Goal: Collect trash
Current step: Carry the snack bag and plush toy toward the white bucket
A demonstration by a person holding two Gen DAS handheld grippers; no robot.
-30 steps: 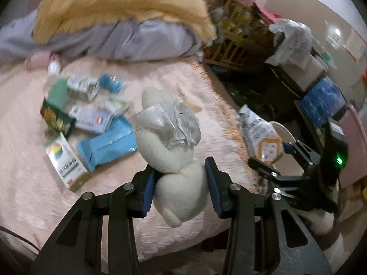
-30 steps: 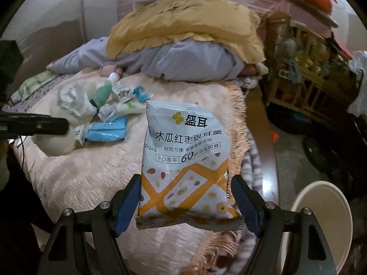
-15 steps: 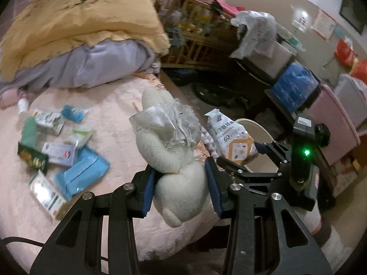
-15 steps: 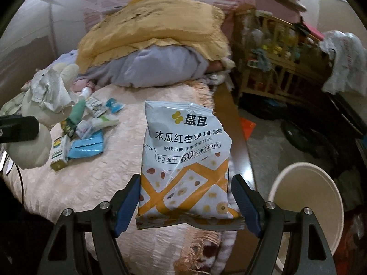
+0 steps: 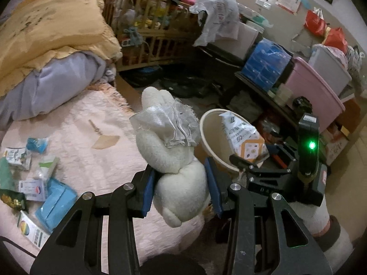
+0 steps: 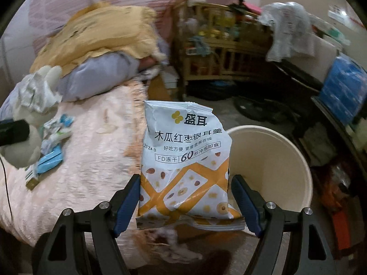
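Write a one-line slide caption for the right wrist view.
Right gripper holds a white-and-orange snack bag beside a cream round plastic bin, near the pink bed.

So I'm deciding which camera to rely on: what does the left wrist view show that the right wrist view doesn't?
Only the left wrist view shows the left gripper clamped on the white plush toy, and the pink storage bin. Only the right wrist view shows the snack bag front with its print, held by the right gripper. Both show the beige bucket, the pink bedspread with scattered wrappers, and the wooden crib.
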